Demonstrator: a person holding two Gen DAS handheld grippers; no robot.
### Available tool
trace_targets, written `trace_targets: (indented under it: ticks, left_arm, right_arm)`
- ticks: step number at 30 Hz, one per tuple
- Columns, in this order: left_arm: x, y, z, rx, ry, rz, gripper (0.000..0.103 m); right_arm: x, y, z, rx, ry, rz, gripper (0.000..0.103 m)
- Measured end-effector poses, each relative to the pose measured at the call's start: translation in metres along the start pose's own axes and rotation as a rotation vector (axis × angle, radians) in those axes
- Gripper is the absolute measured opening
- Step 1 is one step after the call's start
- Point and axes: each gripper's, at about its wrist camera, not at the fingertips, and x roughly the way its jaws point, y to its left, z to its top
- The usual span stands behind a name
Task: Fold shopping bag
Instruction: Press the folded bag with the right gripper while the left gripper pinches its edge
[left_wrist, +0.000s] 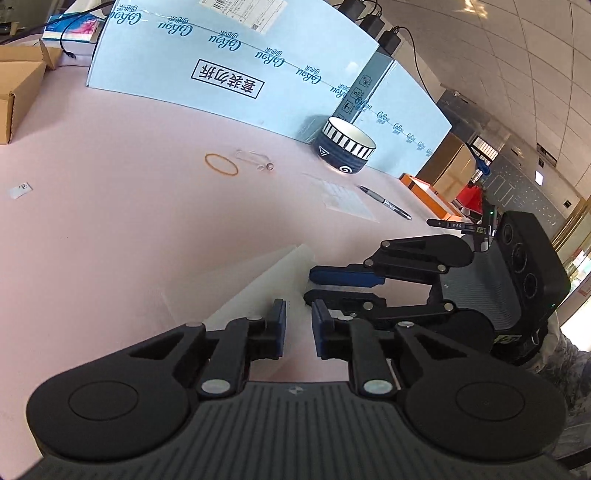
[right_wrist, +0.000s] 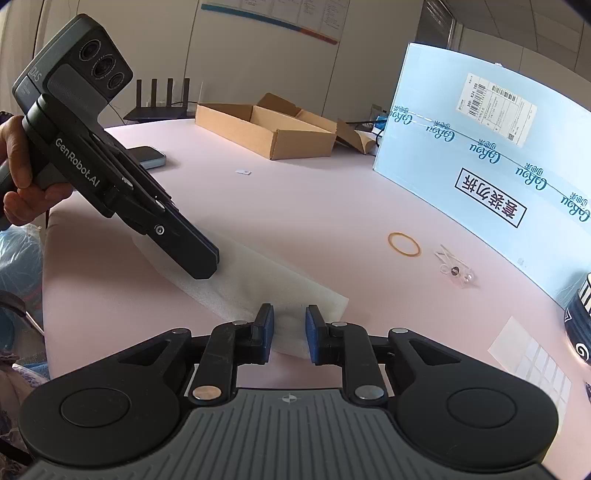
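On the table (right_wrist: 295, 206), a white shopping bag (right_wrist: 280, 280) lies apparently folded; left hand-held gripper (left_wrist: 299, 325) and right hand-held gripper (right_wrist: 290, 332) part-open, empty.

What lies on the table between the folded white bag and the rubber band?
Nothing: in the right wrist view, only bare pink table separates the bag and rubber band.

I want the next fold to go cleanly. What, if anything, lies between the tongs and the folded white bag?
Nothing visible does. Both the right tongs and left tongs sit right at the white bag.
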Motion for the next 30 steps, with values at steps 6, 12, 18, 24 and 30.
trace_targets:
  ticks: [6, 12, 18, 24, 30]
  left_arm:
    - [0.004, 0.020, -0.001, -0.074, 0.010, -0.037, 0.002]
    - [0.007, 0.039, 0.004, -0.133, 0.062, -0.111, 0.002]
    - [0.009, 0.036, 0.010, -0.099, 0.102, -0.115, 0.002]
    - [0.011, 0.035, 0.020, -0.059, 0.169, -0.122, 0.002]
    - [0.016, 0.028, 0.030, 0.000, 0.224, -0.106, 0.002]
  right_arm:
    - [0.005, -0.012, 0.000, 0.072, 0.007, -0.030, 0.057]
    - [-0.006, 0.027, -0.004, -0.229, -0.078, -0.154, 0.055]
    - [-0.024, 0.059, -0.024, -0.743, -0.046, -0.229, 0.055]
    - [-0.024, 0.065, -0.041, -1.152, 0.039, -0.219, 0.055]
    - [-0.010, 0.055, -0.037, -1.394, 0.085, -0.106, 0.054]
